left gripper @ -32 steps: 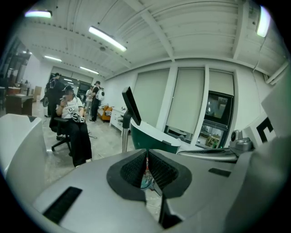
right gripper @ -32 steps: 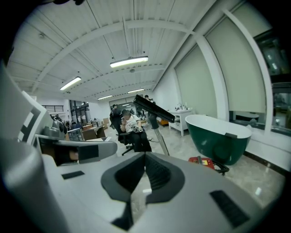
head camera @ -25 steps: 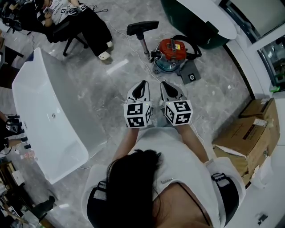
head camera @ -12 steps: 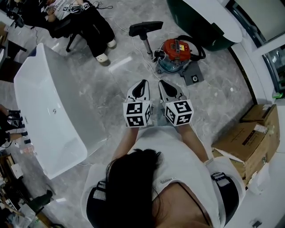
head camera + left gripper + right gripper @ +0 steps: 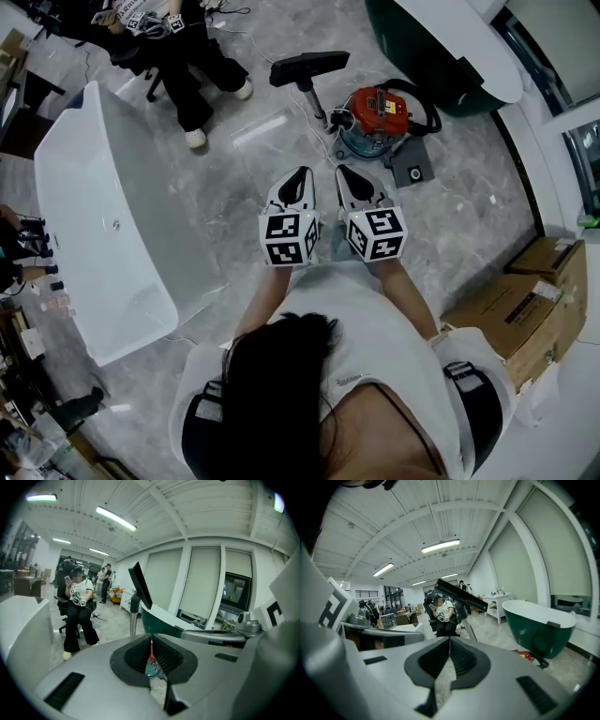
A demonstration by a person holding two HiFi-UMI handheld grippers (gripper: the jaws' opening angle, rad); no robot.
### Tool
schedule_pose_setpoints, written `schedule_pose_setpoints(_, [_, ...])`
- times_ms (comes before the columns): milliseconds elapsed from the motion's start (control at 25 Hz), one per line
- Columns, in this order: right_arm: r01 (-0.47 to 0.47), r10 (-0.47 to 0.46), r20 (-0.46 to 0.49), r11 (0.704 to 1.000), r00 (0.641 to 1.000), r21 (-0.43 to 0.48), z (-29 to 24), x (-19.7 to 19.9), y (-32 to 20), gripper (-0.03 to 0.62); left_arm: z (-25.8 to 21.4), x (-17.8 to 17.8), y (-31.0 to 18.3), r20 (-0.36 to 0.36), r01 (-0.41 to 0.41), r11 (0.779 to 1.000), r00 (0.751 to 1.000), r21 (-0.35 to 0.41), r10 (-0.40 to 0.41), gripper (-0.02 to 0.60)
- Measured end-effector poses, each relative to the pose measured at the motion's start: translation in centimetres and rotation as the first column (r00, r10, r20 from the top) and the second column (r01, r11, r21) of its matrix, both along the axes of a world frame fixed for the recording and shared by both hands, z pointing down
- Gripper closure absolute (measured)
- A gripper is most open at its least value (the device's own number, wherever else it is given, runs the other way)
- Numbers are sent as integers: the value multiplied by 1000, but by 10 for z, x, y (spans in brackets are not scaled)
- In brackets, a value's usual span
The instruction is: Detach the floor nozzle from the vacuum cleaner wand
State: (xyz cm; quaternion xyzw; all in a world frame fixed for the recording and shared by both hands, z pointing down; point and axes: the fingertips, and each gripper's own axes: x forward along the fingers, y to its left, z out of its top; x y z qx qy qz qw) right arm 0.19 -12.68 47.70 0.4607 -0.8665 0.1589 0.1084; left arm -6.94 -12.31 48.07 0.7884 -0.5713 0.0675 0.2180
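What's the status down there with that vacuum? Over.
Left claw and right claw shut, empty. Floor nozzle on its wand, ahead, untouched. Thin cable on floor beside wand.

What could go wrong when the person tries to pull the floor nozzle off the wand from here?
1. The wand stands upright with the floor nozzle on top; a hard pull might tip the vacuum cleaner.
2. A white cable lies on the floor near it; stepping closer risks a trip.
3. The left tongs and right tongs are shut and empty; unopened, they would only push the nozzle.
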Motion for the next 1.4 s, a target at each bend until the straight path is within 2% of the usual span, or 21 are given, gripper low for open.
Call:
schedule_pose_setpoints(360, [-1, 2, 32, 999, 999, -32, 2, 17, -37, 579, 0, 14, -29, 10, 15, 1000, 1000, -5, -15, 568])
schedule_pose_setpoints(720, [41, -40, 9, 997, 999, -70, 14, 31, -76, 578, 9, 25, -65, 2, 64, 998, 998, -21, -64, 568])
schedule_pose_setpoints(1080, [97, -97, 5, 994, 995, -60, 11, 34, -117, 577, 10, 39, -103, 8, 75, 997, 997, -28, -75, 568])
schedule_pose_setpoints(1400, [147, -147, -5, 989, 989, -20, 1, 35, -150, 577, 8, 39, -128, 20, 140, 990, 990, -22, -140, 568])
